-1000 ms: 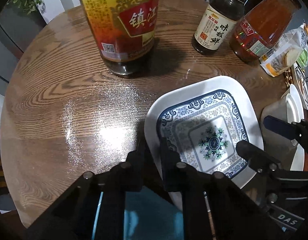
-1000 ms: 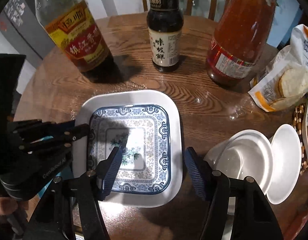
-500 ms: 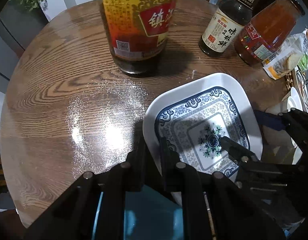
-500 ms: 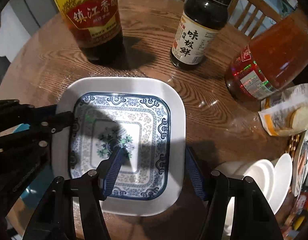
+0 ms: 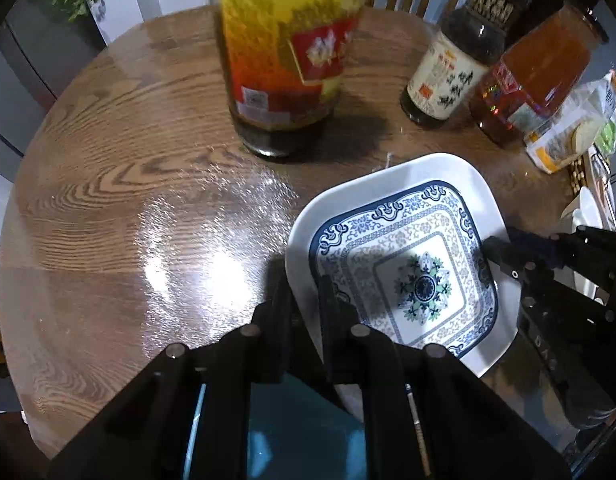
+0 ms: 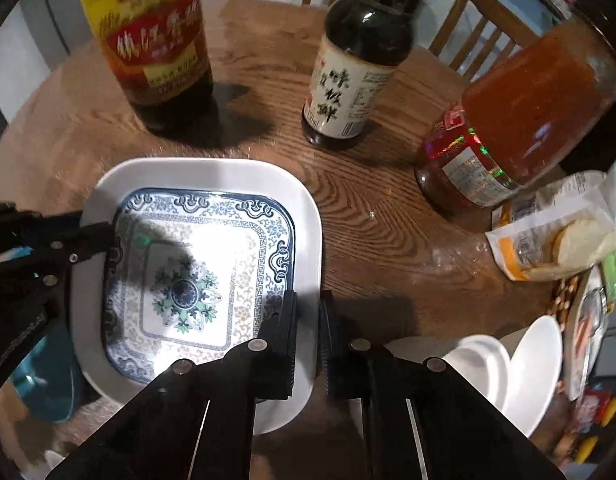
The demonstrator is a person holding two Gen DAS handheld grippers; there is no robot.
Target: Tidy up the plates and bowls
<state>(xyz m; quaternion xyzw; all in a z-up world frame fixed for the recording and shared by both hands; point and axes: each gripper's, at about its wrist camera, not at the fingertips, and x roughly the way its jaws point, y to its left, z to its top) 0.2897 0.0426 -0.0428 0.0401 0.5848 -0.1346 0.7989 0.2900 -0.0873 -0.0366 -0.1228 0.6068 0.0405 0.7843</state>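
Square plate (image 6: pixel 212 264) flat on table (image 5: pixel 120 208), face up, just in front of vinegar bottle (image 6: pixel 148 40); no real long axis (near-square).

Left gripper (image 5: pixel 304 300) clenched on plate's left rim. Right gripper (image 6: pixel 308 320) jaws have just been closing, now clamped on opposite rim.

Risks: thin-rim pinch slipping; uneven lift tilting plate; forward swing knocking vinegar bottle. White bowls (image 6: pixel 504 372) right of plate, clear.

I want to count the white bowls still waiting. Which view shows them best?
The right wrist view: the white bowls sit in its lower right, overlapping, rims clear. The left wrist view catches only a white sliver at its right edge, behind the right gripper.
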